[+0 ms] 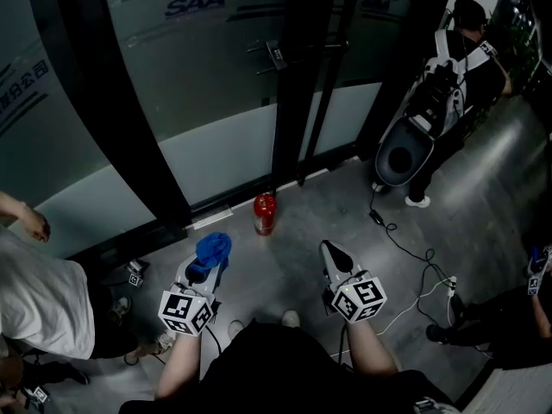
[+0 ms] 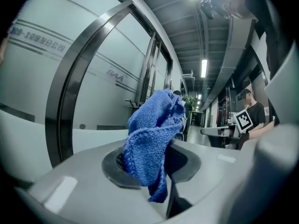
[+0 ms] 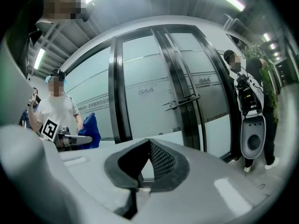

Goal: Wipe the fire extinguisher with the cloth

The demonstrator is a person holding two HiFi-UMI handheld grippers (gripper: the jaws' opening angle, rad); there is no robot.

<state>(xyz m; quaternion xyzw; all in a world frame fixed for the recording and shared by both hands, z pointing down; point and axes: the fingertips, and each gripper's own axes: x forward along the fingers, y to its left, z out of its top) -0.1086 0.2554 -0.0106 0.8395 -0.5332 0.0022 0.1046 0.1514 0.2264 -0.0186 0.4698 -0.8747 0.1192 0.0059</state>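
Blue cloth [image 1: 213, 247] sits pinched in the left claw [image 1: 205, 267], the nearer one. The upright red fire extinguisher [image 1: 264, 213] stands just far-right of it. Right claw [image 1: 334, 254] is closed, empty.

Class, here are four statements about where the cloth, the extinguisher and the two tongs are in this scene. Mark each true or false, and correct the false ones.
1. The left tongs are shut on the blue cloth. True.
2. The fire extinguisher lies on its side. False: it stands upright on the floor near the glass door.
3. The right tongs hold a second cloth. False: they are shut with nothing between them.
4. The blue cloth is not touching the fire extinguisher. True: bare floor shows between them in the head view.
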